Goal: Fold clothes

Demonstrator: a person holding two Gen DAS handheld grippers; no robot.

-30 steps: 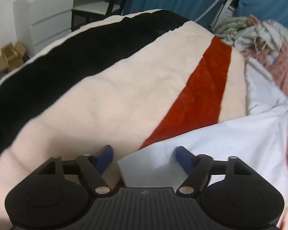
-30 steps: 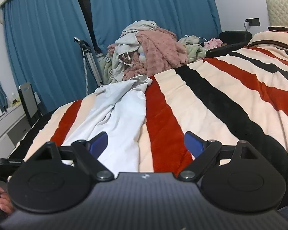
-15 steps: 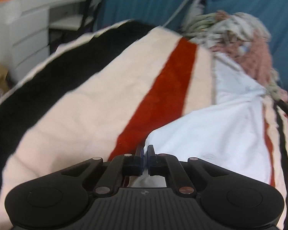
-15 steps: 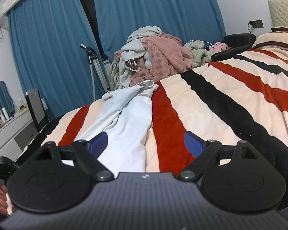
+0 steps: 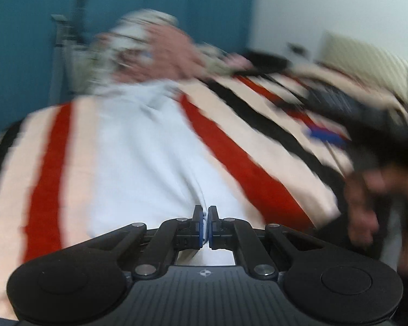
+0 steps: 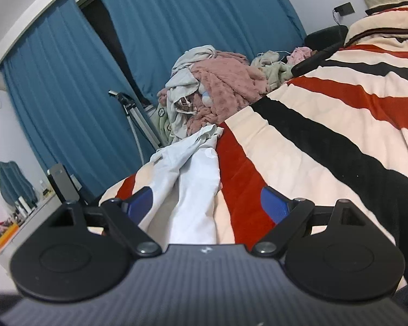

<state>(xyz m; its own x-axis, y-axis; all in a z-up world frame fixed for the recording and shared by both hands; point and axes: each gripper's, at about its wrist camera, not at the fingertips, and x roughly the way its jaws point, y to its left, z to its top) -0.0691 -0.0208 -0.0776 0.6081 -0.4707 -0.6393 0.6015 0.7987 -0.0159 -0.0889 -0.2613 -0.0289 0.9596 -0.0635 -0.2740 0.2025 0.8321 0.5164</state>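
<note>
White garment [image 5: 138,146] pinched at its near edge on the striped bed [image 5: 258,146].
Left gripper [image 5: 206,224] jaws clamp its fabric; right gripper [image 6: 206,202] jaws gape wide, garment stretching ahead between them.

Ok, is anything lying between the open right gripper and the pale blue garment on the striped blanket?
Nothing visible does. The right gripper is open over the pale blue garment, with only that cloth and the striped blanket ahead; the heap of unfolded clothes sits farther back.
</note>
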